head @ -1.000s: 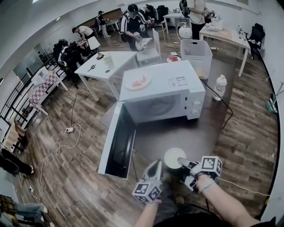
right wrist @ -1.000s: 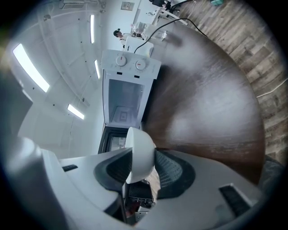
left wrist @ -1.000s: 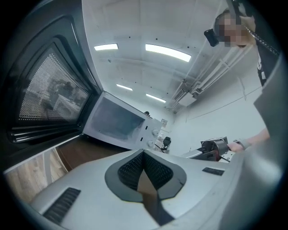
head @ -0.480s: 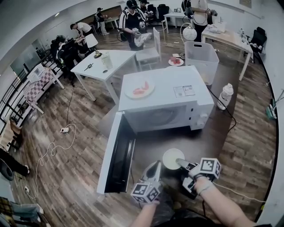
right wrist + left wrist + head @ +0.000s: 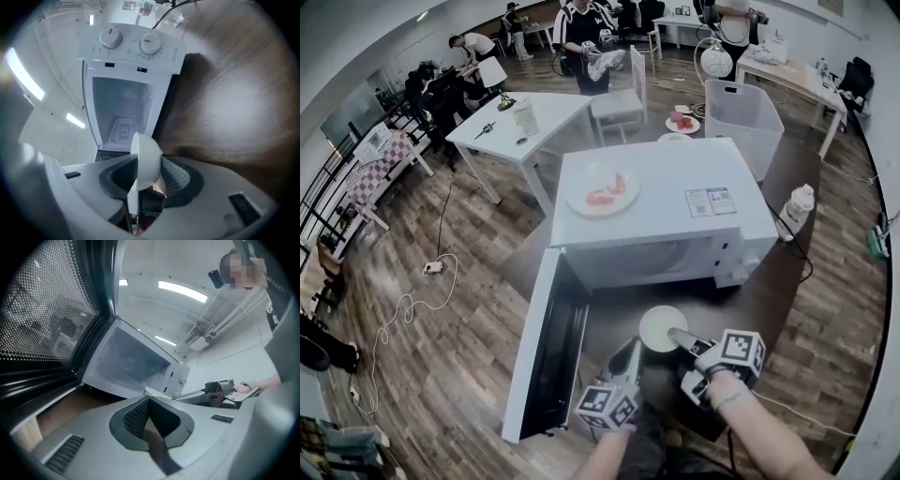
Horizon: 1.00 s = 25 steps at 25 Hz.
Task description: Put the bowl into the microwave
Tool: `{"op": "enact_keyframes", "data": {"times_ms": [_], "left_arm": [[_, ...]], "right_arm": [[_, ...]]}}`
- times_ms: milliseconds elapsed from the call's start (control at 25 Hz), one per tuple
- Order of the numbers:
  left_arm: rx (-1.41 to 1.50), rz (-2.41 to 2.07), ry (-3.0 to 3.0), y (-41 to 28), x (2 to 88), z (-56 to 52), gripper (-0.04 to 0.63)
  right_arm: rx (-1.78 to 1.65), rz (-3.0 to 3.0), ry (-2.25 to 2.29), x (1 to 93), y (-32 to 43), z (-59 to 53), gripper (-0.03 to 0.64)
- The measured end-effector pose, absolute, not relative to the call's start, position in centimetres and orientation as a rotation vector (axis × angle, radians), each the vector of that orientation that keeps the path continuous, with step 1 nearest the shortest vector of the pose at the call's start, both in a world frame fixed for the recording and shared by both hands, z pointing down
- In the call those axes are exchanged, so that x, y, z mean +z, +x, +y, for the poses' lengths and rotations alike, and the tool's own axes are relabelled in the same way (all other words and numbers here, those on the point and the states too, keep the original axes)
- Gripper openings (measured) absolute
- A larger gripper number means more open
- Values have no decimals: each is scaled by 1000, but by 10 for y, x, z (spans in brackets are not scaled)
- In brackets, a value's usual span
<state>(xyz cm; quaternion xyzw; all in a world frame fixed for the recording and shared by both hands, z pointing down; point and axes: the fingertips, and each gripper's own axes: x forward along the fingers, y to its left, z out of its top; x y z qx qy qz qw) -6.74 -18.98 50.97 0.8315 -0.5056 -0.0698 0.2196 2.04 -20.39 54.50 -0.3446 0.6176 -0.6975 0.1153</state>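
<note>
The bowl (image 5: 663,328) and both my claws have closed in on the microwave (image 5: 666,202) since a second ago; the gap to its open front has shrunk. My right gripper (image 5: 677,336) pinches the white bowl by its wall, one jaw inside and one outside, and holds it in the air just in front of the microwave's cavity (image 5: 124,117). My left gripper (image 5: 628,354) rides beside it, on the microwave's door (image 5: 546,347) side, jaws pressed together on nothing.

To do this well, I judge I should keep the bowl level, lift its base clear of the microwave's sill, go straight in and set it down mid-floor before letting go, with my left claw held off the swung-out door.

Two red-marked dials (image 5: 111,37) sit on the microwave's panel; the faint wording beside them is unreadable. The printed sticker (image 5: 710,202) on the microwave's top, next to a plate (image 5: 602,192) of red food, is too small to read.
</note>
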Motion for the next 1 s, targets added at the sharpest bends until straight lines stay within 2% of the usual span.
{"op": "enact_keyframes", "data": {"times_ms": [1000], "left_arm": [[-187, -1373, 2355, -64, 517, -241, 12]], "right_arm": [[-1996, 1807, -1042, 544, 5, -277, 149]]}}
